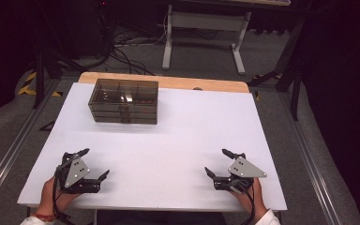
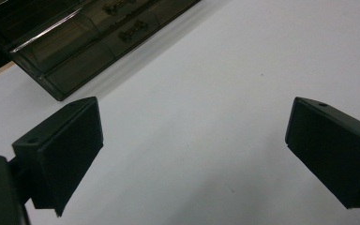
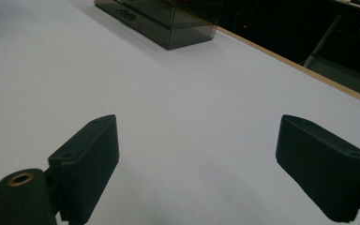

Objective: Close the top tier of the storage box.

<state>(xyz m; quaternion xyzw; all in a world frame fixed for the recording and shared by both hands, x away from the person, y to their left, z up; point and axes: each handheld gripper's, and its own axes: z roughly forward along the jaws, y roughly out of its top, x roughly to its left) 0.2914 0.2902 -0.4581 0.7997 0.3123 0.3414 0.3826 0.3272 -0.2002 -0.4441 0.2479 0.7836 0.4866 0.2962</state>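
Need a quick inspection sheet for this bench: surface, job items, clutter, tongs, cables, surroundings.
Surface: white board on a wooden table top, bare around the hands.
Job's things: one smoky clear drawer box at the far left of the board, upright, drawers look shut; small dark items inside, too dim to name.
Clutter: nothing seen on the board.
Tongs: left tongs and right tongs at the near edge, jaws wide apart, holding nothing, both well short of the box.
Cables: one trails from each pair of tongs along the wrist; a loose bundle lies on the floor behind the table.
Surroundings: grey floor, white desk frame beyond, dark backdrop.
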